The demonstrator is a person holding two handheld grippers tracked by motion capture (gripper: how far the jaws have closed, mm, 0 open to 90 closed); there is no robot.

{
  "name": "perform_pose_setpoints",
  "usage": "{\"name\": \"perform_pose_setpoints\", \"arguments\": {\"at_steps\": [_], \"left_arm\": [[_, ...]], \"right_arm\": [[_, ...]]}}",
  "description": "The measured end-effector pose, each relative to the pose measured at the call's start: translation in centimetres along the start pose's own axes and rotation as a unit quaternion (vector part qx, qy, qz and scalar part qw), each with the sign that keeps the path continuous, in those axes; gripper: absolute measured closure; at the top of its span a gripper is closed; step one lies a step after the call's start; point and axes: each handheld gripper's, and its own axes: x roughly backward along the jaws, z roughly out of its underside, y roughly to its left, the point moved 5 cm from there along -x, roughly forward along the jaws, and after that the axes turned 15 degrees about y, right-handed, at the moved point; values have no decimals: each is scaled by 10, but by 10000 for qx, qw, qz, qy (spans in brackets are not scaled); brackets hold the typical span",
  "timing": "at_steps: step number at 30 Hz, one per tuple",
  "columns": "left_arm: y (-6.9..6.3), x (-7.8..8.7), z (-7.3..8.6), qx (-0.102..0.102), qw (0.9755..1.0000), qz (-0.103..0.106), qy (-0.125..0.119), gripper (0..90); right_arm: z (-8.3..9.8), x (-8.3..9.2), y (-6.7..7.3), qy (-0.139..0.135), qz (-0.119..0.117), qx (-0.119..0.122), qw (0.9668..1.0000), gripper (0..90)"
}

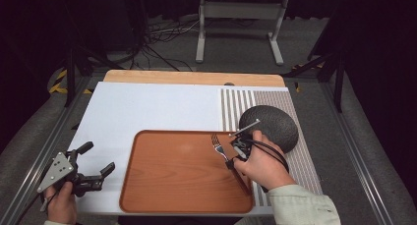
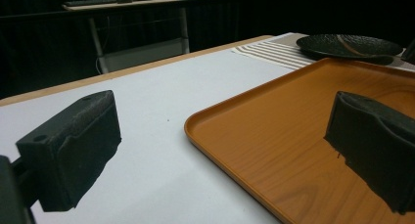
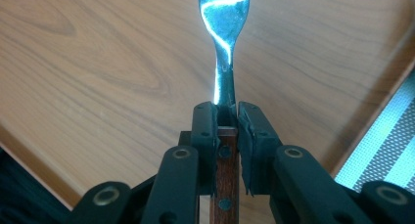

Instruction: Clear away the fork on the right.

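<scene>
A fork (image 1: 218, 147) with a steel head and a brown wooden handle hangs over the right part of the orange-brown tray (image 1: 172, 185). My right gripper (image 1: 232, 162) is shut on it. In the right gripper view both pads clamp the fork (image 3: 224, 62) where the steel neck meets the handle, and the tines point away over the tray (image 3: 98, 62). My left gripper (image 1: 98, 158) rests at the front left of the white table top, jaws wide apart with nothing between them. Its fingers (image 2: 73, 145) frame the tray's near corner (image 2: 235, 136).
A dark round plate (image 1: 269, 126) lies on a striped placemat (image 1: 295, 161) to the right of the tray, also seen as the plate (image 2: 350, 45) far right. White mat (image 1: 147, 107) covers the wooden table. Table legs and cables stand beyond the far edge.
</scene>
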Motion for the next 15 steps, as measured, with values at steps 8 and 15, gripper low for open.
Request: {"name": "perform_pose_setpoints", "arguments": {"at_steps": [8,15], "left_arm": [[0,0,0,-3,10000,1,1,7],[0,0,0,-10,10000,-1,7,7]], "right_arm": [[-2,-12,2,210,-15,-189,9996,787],[-5,-21,2,333,60,-312,9989,786]]}}
